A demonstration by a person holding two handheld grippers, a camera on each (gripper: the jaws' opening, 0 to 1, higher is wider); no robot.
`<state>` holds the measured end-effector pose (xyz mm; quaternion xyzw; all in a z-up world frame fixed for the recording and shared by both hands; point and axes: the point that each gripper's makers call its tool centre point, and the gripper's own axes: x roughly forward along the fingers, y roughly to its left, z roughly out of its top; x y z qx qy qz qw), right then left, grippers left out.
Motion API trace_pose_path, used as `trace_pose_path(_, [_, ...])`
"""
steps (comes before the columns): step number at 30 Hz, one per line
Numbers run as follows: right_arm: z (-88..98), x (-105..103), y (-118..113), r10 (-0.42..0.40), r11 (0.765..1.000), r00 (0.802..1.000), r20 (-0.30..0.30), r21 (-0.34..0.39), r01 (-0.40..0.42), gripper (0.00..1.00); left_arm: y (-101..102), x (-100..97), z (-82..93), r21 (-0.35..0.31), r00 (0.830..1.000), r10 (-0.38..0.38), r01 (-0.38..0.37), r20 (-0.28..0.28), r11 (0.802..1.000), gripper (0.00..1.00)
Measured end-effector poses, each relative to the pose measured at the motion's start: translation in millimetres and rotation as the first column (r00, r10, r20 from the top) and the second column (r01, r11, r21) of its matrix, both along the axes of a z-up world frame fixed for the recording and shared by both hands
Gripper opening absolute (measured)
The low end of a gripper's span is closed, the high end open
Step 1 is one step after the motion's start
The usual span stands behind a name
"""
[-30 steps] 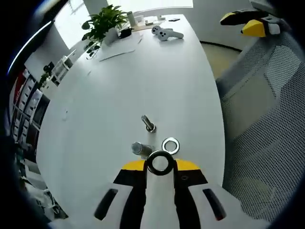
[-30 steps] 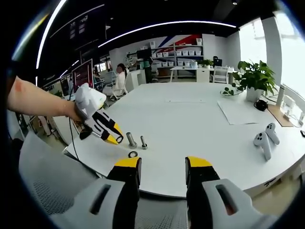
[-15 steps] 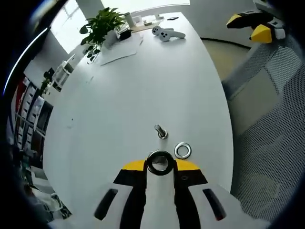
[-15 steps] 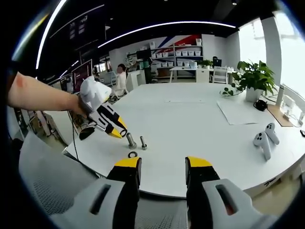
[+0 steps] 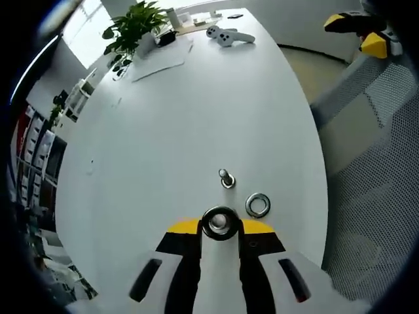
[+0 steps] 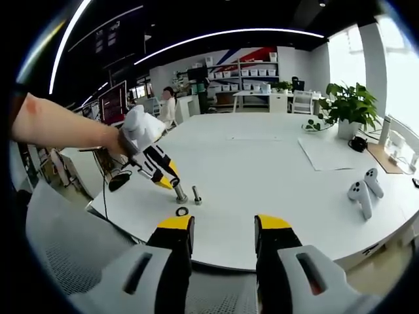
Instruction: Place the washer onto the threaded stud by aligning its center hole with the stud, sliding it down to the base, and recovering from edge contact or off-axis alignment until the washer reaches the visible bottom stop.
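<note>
In the left gripper view my left gripper (image 5: 219, 226) is shut on a dark washer (image 5: 219, 222), held flat at the jaw tips. The metal top of the thick threaded stud shows through the washer's hole. A thinner bolt (image 5: 226, 178) stands just beyond, and a loose silver washer (image 5: 258, 205) lies on the white table (image 5: 196, 98) to the right. The right gripper view shows the left gripper (image 6: 171, 183), held by a hand, tipped down over the stud (image 6: 180, 194), with the thin bolt (image 6: 196, 195) and loose washer (image 6: 182, 211) beside it. My right gripper (image 6: 222, 229) is open, off the table's edge.
Two white controllers (image 6: 363, 190) and a sheet of paper (image 6: 327, 154) lie on the table's far side near a potted plant (image 6: 347, 104). A mesh chair (image 5: 373, 170) stands by the table's edge. The right gripper (image 5: 360, 29) shows at top right of the left gripper view.
The left gripper has carried the washer sideways over the thick stud, whose top now lines up inside the hole. The right gripper has stayed still and open.
</note>
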<state>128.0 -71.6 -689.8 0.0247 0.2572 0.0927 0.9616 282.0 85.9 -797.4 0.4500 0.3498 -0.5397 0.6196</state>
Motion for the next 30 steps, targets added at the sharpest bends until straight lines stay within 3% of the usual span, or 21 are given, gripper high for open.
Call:
trace_pose_path(15, [0.6, 0.3, 0.0, -0.001, 1.0, 1.0, 0.004, 0.001, 0.001, 0.39, -6.9, 4.0, -3.4, 0.038, 0.999, -0.013, 0.014, -0.043, 0.999, 0.19])
trace_pose_path(22, [0.3, 0.3, 0.2, 0.0, 1.0, 1.0, 0.002, 0.0, 0.0, 0.38, -6.9, 2.8, -3.9, 0.115, 0.996, -0.055, 0.064, -0.074, 0.991, 0.19])
trace_pose_path(27, [0.2, 0.3, 0.4, 0.001, 1.0, 1.0, 0.0, 0.0, -0.001, 0.38, -6.9, 3.7, -7.6, 0.192, 0.991, -0.106, 0.12, -0.079, 0.974, 0.19])
trace_pose_path(30, [0.0, 0.2, 0.3, 0.0, 1.0, 1.0, 0.0, -0.001, 0.0, 0.39, -12.1, 5.4, -10.0, 0.2, 0.991, -0.102, 0.118, -0.088, 0.973, 0.19])
